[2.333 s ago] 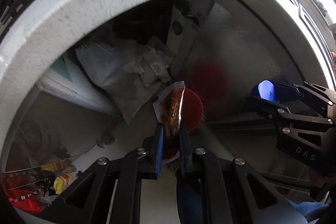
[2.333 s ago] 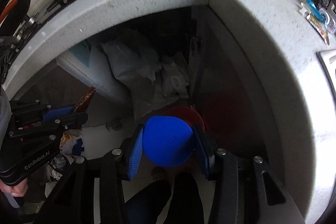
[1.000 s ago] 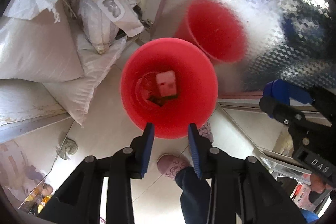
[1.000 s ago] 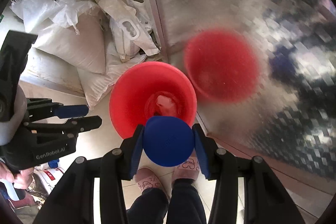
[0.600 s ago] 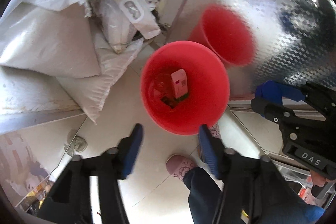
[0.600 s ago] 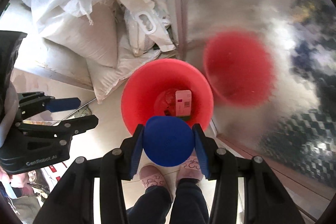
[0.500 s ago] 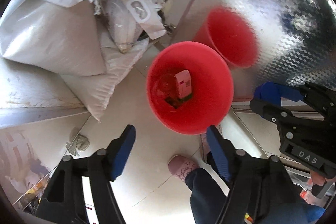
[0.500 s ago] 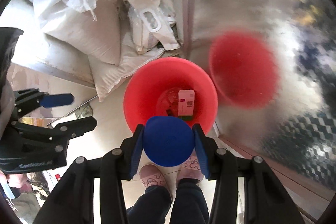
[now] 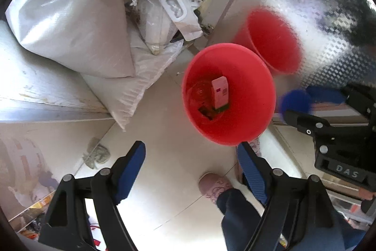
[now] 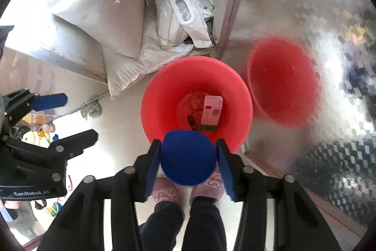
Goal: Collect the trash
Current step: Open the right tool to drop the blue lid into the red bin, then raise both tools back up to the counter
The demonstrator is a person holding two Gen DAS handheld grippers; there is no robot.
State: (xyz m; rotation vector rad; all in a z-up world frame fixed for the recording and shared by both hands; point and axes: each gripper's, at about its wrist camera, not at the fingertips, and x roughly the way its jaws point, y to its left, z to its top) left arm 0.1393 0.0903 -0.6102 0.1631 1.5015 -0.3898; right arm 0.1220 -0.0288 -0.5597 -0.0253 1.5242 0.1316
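A red bucket (image 9: 235, 133) (image 10: 152, 114) stands on the tiled floor below both grippers, which point down. In it lie a pink-and-white box (image 9: 219, 92) (image 10: 211, 111) and a dark packet (image 9: 206, 112) (image 10: 191, 121). My left gripper (image 9: 190, 146) (image 10: 78, 115) is open with nothing between its fingers, and its jaws are still opening. My right gripper (image 10: 188, 142) (image 9: 298, 105) hangs over the bucket's near rim with its jaws opening. A round blue lid (image 10: 188, 159) (image 9: 296, 102) sits between the pads, blurred in the left wrist view, and looks loose.
White sacks and bags (image 9: 77, 22) (image 10: 98, 6) are piled behind the bucket on the left. A shiny patterned metal panel (image 9: 317, 4) (image 10: 305, 4) on the right mirrors the bucket. The person's slippers (image 10: 164, 192) (image 9: 215, 182) stand just under the grippers. Clutter lies at the lower left.
The left jaws have spread wide after dropping the packet into the bucket. The right jaws have parted and the blue lid has slid toward the fingertips. Both grippers shifted left over the bucket.
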